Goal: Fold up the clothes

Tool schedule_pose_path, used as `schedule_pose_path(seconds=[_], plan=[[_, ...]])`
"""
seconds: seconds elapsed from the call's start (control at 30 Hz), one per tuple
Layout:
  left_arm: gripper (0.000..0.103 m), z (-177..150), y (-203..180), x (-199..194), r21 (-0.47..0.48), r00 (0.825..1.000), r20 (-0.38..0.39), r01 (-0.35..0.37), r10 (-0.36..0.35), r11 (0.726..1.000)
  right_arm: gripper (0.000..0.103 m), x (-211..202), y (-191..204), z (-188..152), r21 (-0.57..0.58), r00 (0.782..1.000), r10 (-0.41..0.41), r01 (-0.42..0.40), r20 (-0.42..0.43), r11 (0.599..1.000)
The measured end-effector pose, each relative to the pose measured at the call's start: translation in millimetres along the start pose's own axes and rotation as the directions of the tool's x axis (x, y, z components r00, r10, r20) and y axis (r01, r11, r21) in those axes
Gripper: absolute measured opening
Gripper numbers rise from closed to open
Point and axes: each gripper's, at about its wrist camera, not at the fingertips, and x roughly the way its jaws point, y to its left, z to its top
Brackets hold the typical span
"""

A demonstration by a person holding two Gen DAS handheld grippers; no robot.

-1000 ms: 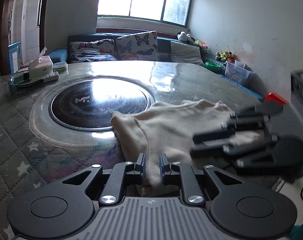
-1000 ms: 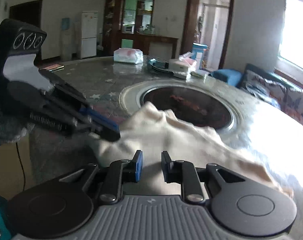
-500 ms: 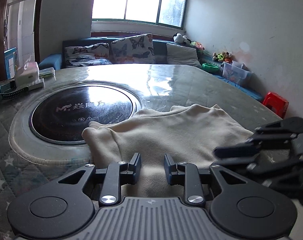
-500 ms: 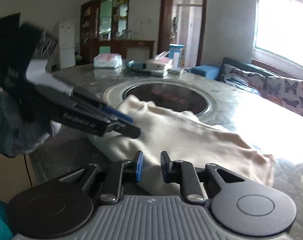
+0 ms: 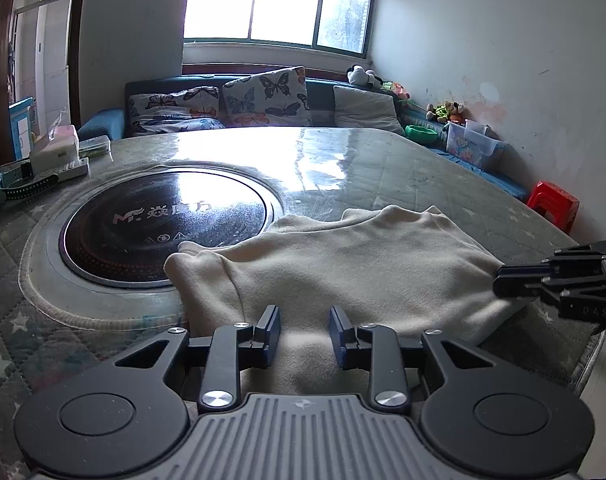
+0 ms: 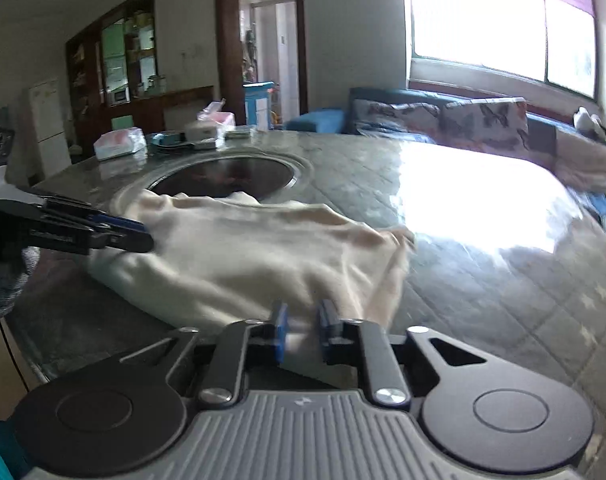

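Left gripper (image 5: 305,334) sits low at the near edge of the table, tilted down a bit, its 2 jaws parted after just opening wider, cloth lying between them but not pinched. Right gripper (image 6: 302,332) is off toward the near right corner, also angled down, jaws just closed in, pinching cloth. Its tips (image 5: 503,282) look shut from the left camera.

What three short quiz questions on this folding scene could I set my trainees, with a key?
1. True or false: the left gripper is clamped on the cream garment.
2. Which gripper pinches the garment?
3. What is set into the table? A sink; B round black cooktop; C basket.
Key: 1 false: its jaws, which have just been opening, stand apart over the garment. 2 the right gripper. 3 B.
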Motion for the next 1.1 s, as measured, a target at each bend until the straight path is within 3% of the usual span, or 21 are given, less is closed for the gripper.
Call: schedule_pose_path(seconds=[0.13,0.3,0.5,0.63,0.8,1.0,1.1], plan=[[0.033,2.7,0.6,-0.8,-0.006,1.000,-0.006,0.002,-0.002,1.000,0.007,-4.3,-1.8,6.3,0.004,1.000,0.002,-0.002,0.012,1.000],[0.034,9.7,4.8,-0.3,-0.028,1.000,-0.003,-0.011,0.011,1.000,0.015,7.4,3.3,27.8,-0.021,0.998,0.028,-0.026,0.054,0.999],[0.034,10.8,22.7,4.3,-0.073,0.999,-0.016,-0.053,0.052,0.996,0.019,42.0,0.1,33.2,-0.002,1.000,0.007,-0.007,-0.014,1.000],[0.034,13.7,32.3,4.6,-0.108,0.999,-0.013,-0.038,0.037,0.993,0.016,42.8,-14.7,36.8,0.075,1.000,-0.003,0.005,-0.027,0.997],[0.034,21.8,32.2,9.2,-0.103,0.999,-0.002,-0.045,0.045,0.994,0.016,52.4,-21.0,55.0,0.083,1.000,-0.011,0.012,-0.018,0.997],[0.034,21.5,42.7,16.2,-0.120,0.999,-0.017,-0.047,0.045,0.992,0.016,78.8,-42.4,59.6,0.148,0.995,-0.056,0.067,-0.080,0.987],[0.035,22.1,45.6,16.2,-0.139,0.999,-0.013,-0.035,0.033,0.990,0.017,76.3,-37.1,65.7,0.112,0.994,-0.085,0.092,-0.063,0.989]])
